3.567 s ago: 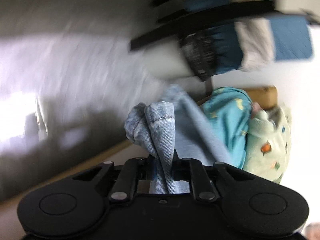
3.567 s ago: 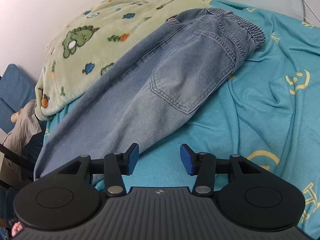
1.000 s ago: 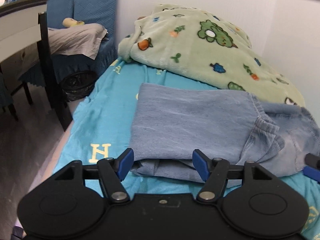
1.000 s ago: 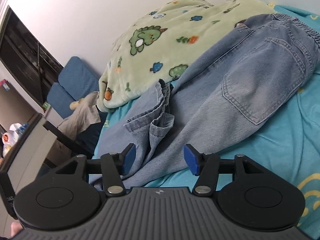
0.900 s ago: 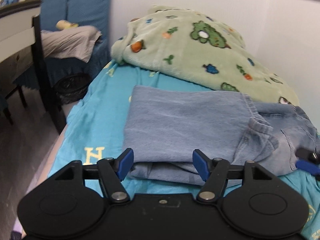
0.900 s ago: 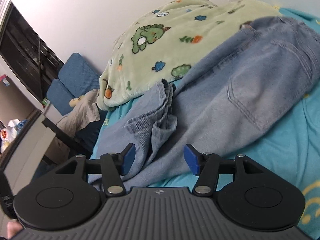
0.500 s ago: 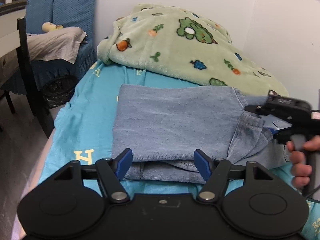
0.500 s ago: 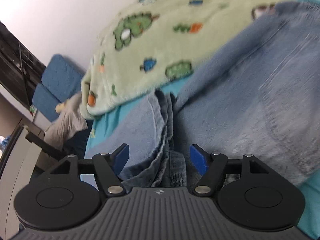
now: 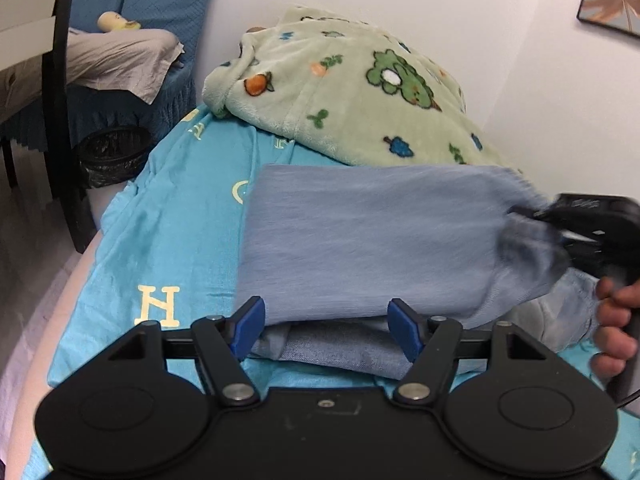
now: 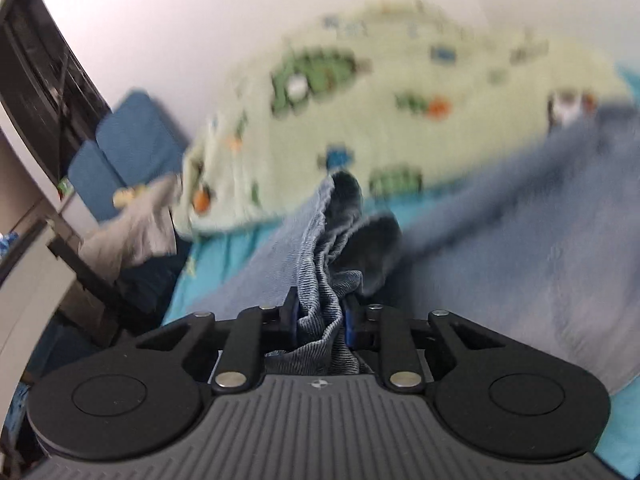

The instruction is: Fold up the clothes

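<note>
- Our right gripper [image 10: 318, 322] has its fingers pinched on a bunched hem of the jeans [image 9: 360, 240], which lie on the turquoise bedsheet [image 9: 168, 232] with the legs doubled over the lower layer, just beside the green fleece blanket [image 9: 352, 92].
- Our left gripper [image 9: 326, 322] holds nothing, its fingers spread wide at the near fold edge.
- We judge the risk to be a skewed fold: the pinch takes a crumpled wad, so pulling could drag the top layer off the one beneath or slide the whole stack on the sheet, with nothing pinning the near edge.
- The denim could also slip free if the bite is shallow.
- The right view is motion-blurred; the waistband is cut off, and we cannot tell how many layers are pinched.
</note>
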